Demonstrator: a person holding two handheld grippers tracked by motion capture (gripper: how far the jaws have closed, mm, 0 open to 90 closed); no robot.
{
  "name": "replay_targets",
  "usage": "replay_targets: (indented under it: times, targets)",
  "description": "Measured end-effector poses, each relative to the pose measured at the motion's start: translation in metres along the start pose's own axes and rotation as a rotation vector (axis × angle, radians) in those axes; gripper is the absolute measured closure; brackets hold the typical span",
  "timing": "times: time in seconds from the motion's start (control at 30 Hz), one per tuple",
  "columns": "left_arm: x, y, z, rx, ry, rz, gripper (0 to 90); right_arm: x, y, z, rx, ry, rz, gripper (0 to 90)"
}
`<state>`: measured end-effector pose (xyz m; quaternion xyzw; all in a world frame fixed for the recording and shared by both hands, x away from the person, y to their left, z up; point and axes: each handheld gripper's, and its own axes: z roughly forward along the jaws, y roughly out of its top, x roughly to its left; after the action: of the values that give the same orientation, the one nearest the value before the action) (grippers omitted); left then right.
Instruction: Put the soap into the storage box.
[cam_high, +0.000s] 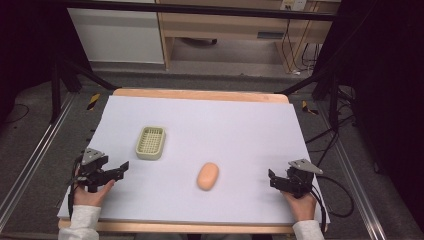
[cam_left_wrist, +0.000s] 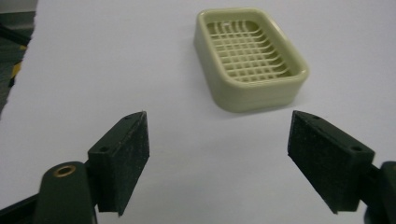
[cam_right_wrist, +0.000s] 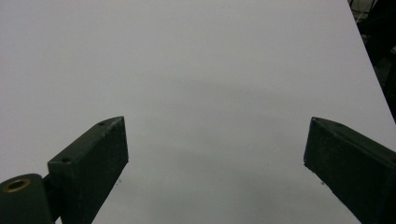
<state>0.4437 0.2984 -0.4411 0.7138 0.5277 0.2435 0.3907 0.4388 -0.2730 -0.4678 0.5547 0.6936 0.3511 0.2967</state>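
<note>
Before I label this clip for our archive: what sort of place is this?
Probably a lab recording station, not a home: a table under a plain white sheet, ringed by black frame struts and loose floor cables, with just a soap dish and soap laid out.

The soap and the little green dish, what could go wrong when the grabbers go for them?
The soap is smooth and rounded, so it might squirt out from between flat jaws when squeezed. The dish looks light and sits loose on the white table, so dropping the soap in carelessly might push or tip it. Both the left gripper and the right gripper are open and holding nothing, so either must travel to reach the soap.
</note>
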Motion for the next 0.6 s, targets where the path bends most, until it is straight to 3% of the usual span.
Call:
replay_targets:
  times: [0.1,0.47,0.6]
  targets:
    - [-0.016,0.005,-0.002,-0.026,-0.041,0.014,21.7,-0.002,-0.001,0.002,0.03,0.0,0.014,6.9]
    - [-0.049,0.017,0.005,0.001,-0.112,0.05,22.7,-0.001,-0.003,0.003,0.06,-0.007,-0.009,6.8]
    - [-0.058,0.023,0.009,0.012,-0.133,0.07,23.1,-0.002,-0.003,0.002,0.059,-0.013,0.005,6.7]
